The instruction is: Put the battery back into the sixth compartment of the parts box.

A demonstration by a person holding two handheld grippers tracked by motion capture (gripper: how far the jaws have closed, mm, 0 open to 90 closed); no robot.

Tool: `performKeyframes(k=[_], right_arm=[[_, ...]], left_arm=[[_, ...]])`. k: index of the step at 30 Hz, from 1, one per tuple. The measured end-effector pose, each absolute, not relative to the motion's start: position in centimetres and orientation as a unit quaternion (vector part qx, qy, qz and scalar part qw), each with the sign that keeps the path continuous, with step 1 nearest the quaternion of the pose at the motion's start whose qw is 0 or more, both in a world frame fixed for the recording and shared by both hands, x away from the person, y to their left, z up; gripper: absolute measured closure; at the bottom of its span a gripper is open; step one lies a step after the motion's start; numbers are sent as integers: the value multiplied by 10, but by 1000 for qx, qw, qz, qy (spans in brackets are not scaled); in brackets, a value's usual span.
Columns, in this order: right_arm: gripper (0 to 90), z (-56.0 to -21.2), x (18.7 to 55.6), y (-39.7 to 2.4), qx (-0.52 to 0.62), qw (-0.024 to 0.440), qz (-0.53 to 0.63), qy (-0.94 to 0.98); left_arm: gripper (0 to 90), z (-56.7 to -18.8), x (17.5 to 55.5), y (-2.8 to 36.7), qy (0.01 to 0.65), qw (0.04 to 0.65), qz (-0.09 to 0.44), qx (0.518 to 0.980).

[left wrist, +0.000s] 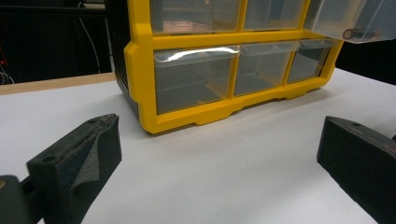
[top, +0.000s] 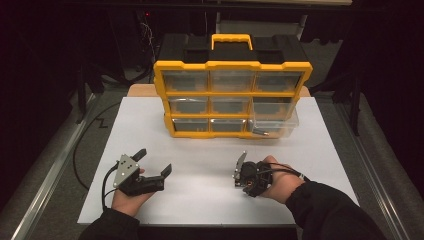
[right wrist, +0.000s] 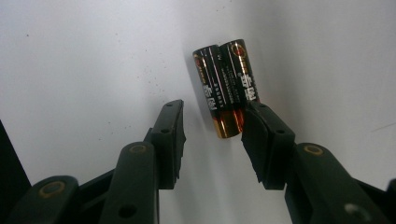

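Two black-and-gold batteries (right wrist: 226,86) lie side by side on the white table top. My right gripper (right wrist: 217,109) points down at them, and their near ends sit between its jaws. The right pad (right wrist: 261,135) is against the batteries, while a gap separates them from the left pad (right wrist: 170,135), so the gripper is open. In the high view the right gripper (top: 247,179) is held low over the table at front right. My left gripper (top: 154,161) rests at front left, open wide with nothing between its fingers (left wrist: 79,158).
A yellow organiser (top: 232,65) with clear drawers stands at the back of the white table (top: 200,150). One drawer (top: 275,120) on its right side is pulled out, with a battery (left wrist: 357,33) inside. Metal rails run along both table sides.
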State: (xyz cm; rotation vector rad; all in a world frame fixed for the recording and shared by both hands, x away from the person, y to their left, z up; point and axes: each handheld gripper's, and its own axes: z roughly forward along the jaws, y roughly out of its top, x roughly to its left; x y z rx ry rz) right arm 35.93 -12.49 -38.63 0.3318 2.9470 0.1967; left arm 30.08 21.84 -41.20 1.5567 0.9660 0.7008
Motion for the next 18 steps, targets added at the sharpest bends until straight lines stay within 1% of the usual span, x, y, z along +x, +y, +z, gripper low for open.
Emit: performKeyframes(k=[2, 4, 8, 14, 18], right_arm=[[616, -387, 359, -124, 108, 85, 64, 988], [644, -389, 360, -124, 109, 81, 65, 989], [673, -390, 359, -123, 100, 76, 58, 990], [707, -392, 358, -121, 95, 70, 56, 991], [712, -394, 357, -121, 97, 66, 52, 992]], left_arm=[[6, -412, 301, 219, 411, 554, 299, 659], [6, -412, 301, 219, 411, 554, 299, 659], [6, -412, 301, 219, 409, 556, 297, 659], [6, -412, 301, 219, 409, 557, 297, 659], [6, -412, 301, 219, 409, 558, 297, 658]])
